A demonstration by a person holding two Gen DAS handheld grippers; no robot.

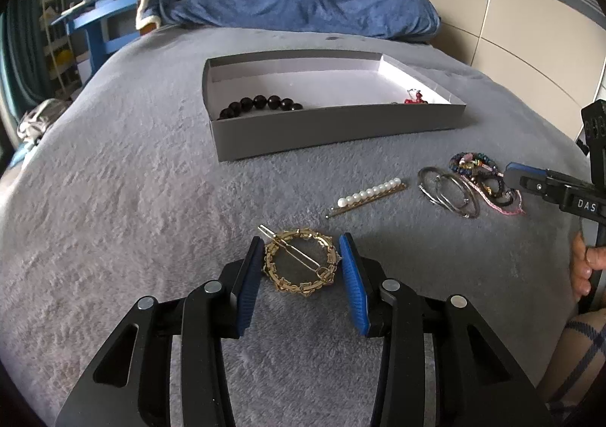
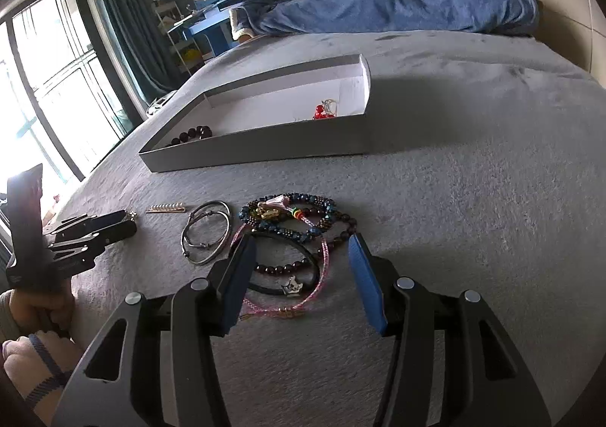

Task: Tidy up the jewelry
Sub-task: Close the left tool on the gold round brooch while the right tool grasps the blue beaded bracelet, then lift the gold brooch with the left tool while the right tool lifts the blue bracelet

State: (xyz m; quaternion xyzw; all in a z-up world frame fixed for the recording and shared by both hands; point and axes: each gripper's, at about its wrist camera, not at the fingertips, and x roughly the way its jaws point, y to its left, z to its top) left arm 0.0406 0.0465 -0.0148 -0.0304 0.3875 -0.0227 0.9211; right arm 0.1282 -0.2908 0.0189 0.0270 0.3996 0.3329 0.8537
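Note:
A round gold hair clip (image 1: 303, 287) lies on the grey bedspread, and my left gripper (image 1: 303, 239) has both blue pads against its sides. Further right lie a pearl hair pin (image 1: 369, 194), silver bangles (image 1: 449, 192) and a heap of beaded and cord bracelets (image 2: 291, 222). My right gripper (image 2: 302, 237) hangs over that heap with its jaws apart; a dark bead bracelet, a black cord and a pink cord show between them, unpressed. The grey box (image 1: 333, 131) behind holds black beads (image 1: 261, 103) and a red piece (image 1: 414, 98).
A blue duvet (image 1: 303, 2) lies bunched at the head of the bed. A blue desk (image 1: 98, 21) with books stands beyond the bed's far left side, a window (image 2: 57, 86) is at the left, and a wardrobe (image 1: 511, 10) at the right.

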